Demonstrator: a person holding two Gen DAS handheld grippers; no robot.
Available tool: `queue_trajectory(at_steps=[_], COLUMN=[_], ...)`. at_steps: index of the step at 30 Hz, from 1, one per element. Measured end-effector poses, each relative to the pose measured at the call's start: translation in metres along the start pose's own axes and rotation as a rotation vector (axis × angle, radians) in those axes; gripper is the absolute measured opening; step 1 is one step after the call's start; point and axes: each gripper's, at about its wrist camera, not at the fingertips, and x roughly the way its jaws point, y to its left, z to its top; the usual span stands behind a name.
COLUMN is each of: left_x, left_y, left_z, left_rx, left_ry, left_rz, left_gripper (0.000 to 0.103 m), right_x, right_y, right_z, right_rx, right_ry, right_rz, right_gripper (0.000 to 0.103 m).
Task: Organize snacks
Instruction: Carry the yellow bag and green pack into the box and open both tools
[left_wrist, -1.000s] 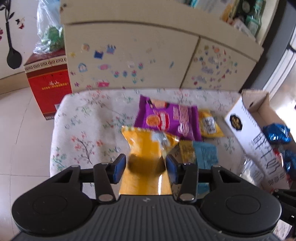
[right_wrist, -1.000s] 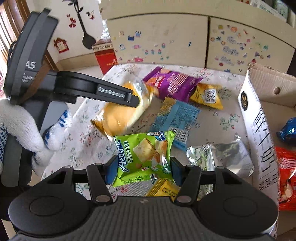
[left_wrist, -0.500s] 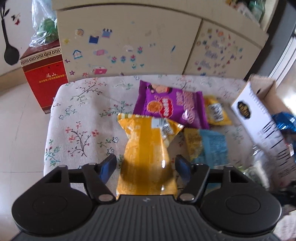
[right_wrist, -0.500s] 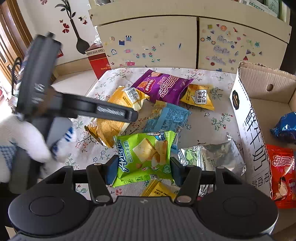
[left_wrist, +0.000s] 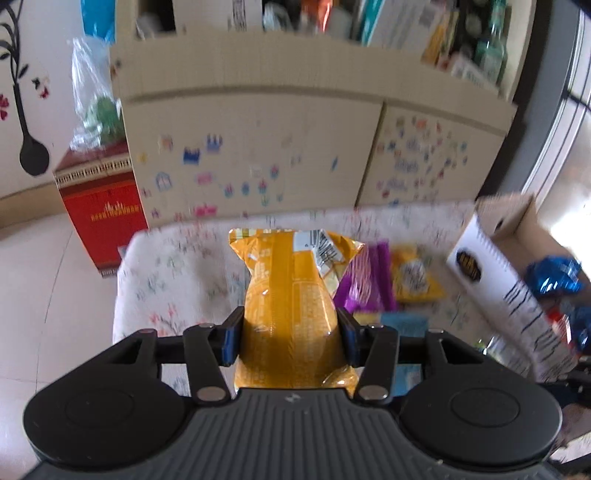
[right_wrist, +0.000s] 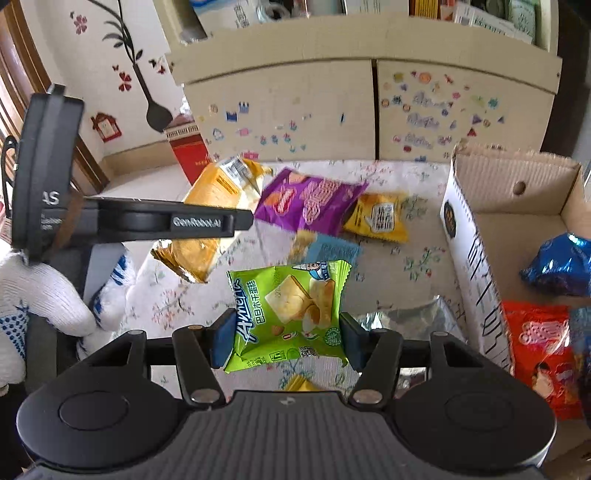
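My left gripper is shut on an orange-yellow snack bag and holds it above the floral table. From the right wrist view the same bag hangs in the left gripper. My right gripper is shut on a green snack packet, lifted above the table. A purple bag, a small yellow packet, a blue packet and a silver bag lie on the table.
An open cardboard box stands at the table's right, holding a blue bag and a red bag. A sticker-covered cabinet stands behind the table. A red box sits on the floor at left.
The left gripper has closed on the orange-yellow bag and lifted it off the table. The right gripper has lifted the green packet higher.
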Motion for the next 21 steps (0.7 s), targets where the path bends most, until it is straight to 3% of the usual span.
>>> queue_trajectory(at_steps=[10, 21], left_x=[-0.028, -0.044], left_y=[-0.005, -0.049], left_z=[0.028, 0.042], left_rx=[-0.037, -0.024], left_ry=[-0.106, -0.152], left_rz=[-0.027, -0.145], left_gripper=[0.05, 0.051], right_x=[-0.038, -0.09], right_y=[-0.014, -0.067], right_z=[0.019, 0.029], right_rx=[0.031, 0.177], right_ry=[-0.121, -0.272], right_rz=[0.01, -0.073], right_gripper=[0.065, 0.065])
